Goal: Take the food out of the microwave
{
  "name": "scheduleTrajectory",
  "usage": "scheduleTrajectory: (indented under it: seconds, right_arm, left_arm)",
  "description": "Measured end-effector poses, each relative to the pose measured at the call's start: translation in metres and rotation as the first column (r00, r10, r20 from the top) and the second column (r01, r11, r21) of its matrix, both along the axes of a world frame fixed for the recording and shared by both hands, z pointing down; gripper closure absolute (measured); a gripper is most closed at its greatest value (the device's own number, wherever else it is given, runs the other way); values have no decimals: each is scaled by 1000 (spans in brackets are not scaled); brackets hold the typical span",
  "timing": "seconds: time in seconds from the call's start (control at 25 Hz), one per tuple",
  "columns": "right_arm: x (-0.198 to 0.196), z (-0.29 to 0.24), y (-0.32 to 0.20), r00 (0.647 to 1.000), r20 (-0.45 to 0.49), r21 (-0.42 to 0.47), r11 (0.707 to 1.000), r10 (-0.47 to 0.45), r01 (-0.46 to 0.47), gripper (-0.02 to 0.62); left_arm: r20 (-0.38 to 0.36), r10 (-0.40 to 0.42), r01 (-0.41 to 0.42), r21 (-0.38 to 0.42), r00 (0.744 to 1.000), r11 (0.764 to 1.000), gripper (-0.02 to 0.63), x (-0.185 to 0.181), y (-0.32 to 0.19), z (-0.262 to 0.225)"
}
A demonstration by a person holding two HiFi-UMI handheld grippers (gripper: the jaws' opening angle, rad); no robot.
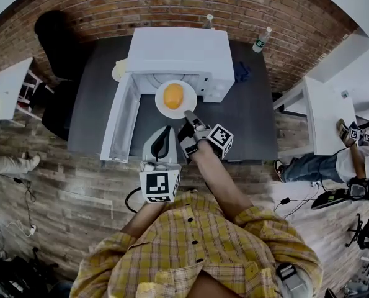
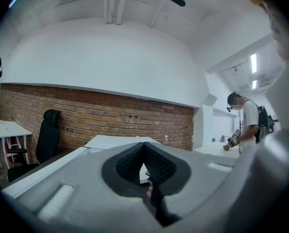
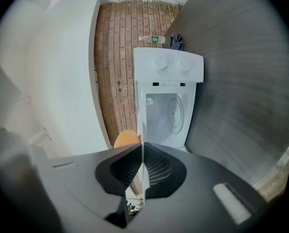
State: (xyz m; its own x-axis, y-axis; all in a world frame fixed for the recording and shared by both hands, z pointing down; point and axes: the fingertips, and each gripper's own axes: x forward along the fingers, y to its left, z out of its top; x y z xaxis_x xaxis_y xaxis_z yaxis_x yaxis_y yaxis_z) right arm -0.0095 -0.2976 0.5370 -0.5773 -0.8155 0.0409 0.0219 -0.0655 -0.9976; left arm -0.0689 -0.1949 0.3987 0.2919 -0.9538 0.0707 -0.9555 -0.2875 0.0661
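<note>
Pinching the plate at its rim, right tongs hold the food level outside the microwave; left tongs clenched, empty.

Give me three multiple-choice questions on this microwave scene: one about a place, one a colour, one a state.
1. Where is the plate? A held in front of the open microwave; B inside it; C on top of it.
2. What colour is the food? A green; B orange; C blue.
3. The right gripper is: A wide open; B out of view; C shut on the plate's rim.
Answers: A, the head view shows it outside the opening; B, an orange mound; C, its jaws pinch the thin rim.
</note>
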Motion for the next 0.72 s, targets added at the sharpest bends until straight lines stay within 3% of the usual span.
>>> scheduleTrajectory:
  seconds: [0.72]
  right_arm:
    - [28, -70, 46, 998, 53, 61, 998, 15, -18, 583]
  left_arm:
    - [7, -25, 25, 7, 1000, 1000, 606, 8, 2, -2]
